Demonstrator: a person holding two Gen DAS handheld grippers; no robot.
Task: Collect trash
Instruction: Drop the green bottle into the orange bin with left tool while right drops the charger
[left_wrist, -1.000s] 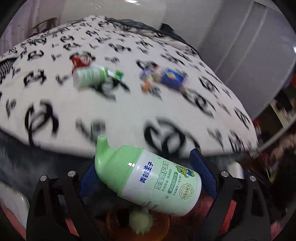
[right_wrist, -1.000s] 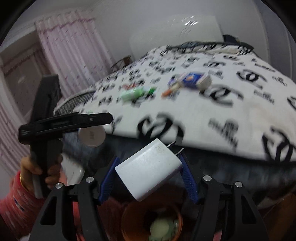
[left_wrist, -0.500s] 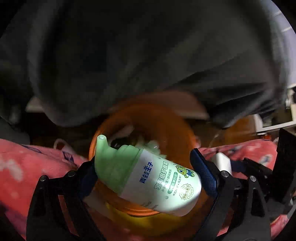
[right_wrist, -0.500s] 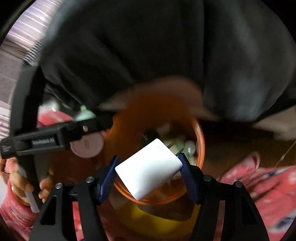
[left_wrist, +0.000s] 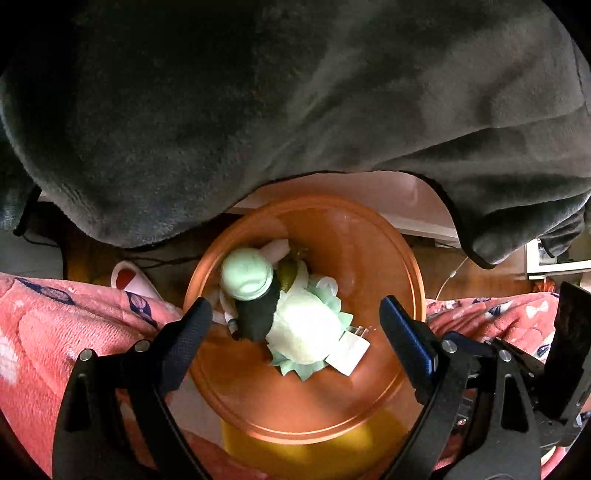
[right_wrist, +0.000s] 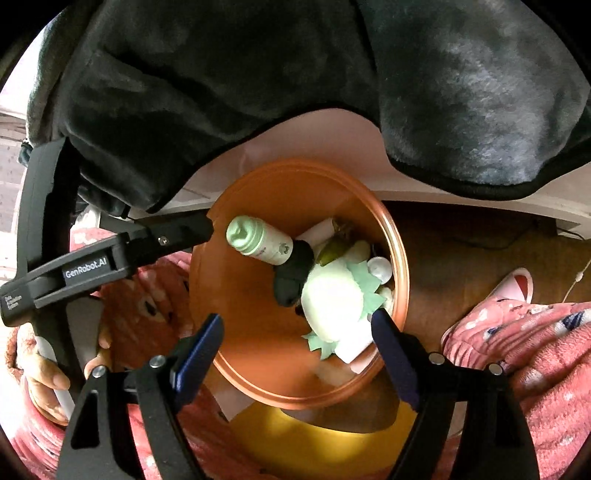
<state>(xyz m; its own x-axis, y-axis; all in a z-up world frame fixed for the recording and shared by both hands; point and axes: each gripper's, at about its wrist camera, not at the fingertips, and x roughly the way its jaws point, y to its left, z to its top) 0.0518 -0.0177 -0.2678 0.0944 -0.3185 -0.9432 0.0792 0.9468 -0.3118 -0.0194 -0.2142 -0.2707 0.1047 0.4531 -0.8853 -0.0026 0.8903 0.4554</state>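
An orange bin (left_wrist: 391, 387) stands on the floor below both grippers; it also shows in the right wrist view (right_wrist: 255, 347). Inside lie a green-capped white bottle (left_wrist: 246, 274) (right_wrist: 258, 240), a white charger plug (left_wrist: 349, 352) (right_wrist: 351, 349), a pale green and white wad (left_wrist: 306, 328) (right_wrist: 330, 304) and a black lump (left_wrist: 256, 314) (right_wrist: 291, 277). My left gripper (left_wrist: 295, 328) is open and empty over the bin. My right gripper (right_wrist: 297, 332) is open and empty over it too. The left gripper's black frame (right_wrist: 110, 258) shows at left in the right wrist view.
A dark grey blanket (left_wrist: 258, 103) hangs from the bed edge above the bin. Pink patterned trouser legs (left_wrist: 55, 332) (right_wrist: 535, 350) flank the bin. A pink slipper (right_wrist: 513, 288) and a white cable (left_wrist: 448, 277) lie on the brown floor.
Both grippers swung down from the bed over the bin and opened. The bottle and the white charger plug dropped from the jaws into the bin.
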